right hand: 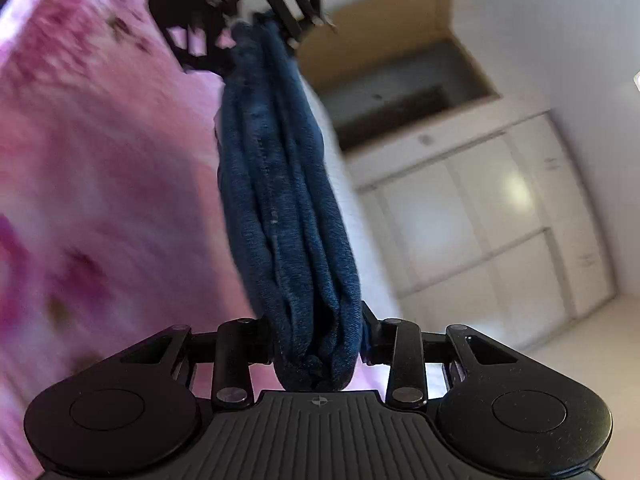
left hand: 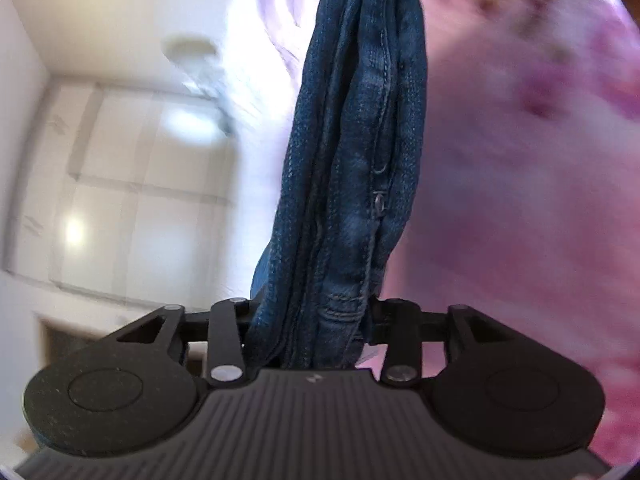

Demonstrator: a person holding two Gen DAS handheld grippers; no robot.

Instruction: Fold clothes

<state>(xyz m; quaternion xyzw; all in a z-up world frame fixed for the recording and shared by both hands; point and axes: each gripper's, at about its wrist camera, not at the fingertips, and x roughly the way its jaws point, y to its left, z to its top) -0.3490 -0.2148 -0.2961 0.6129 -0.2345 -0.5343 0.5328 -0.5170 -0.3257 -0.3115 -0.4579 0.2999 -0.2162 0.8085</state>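
Left wrist view: one pair of bunched blue jeans (left hand: 352, 168) runs straight away from the left gripper (left hand: 310, 320), whose jaws are partly closed and clamped on the denim's near end, stretched above one pink floral bedspread (left hand: 520, 200). Right wrist view: the same single garment fills the right gripper (right hand: 318, 344), jaws pinched on its folded end; the denim reaches to the other gripper at top, with white cupboards (right hand: 480, 208) behind.

Bunched jeans (left hand: 352, 168) between left gripper (left hand: 310, 320) fingers
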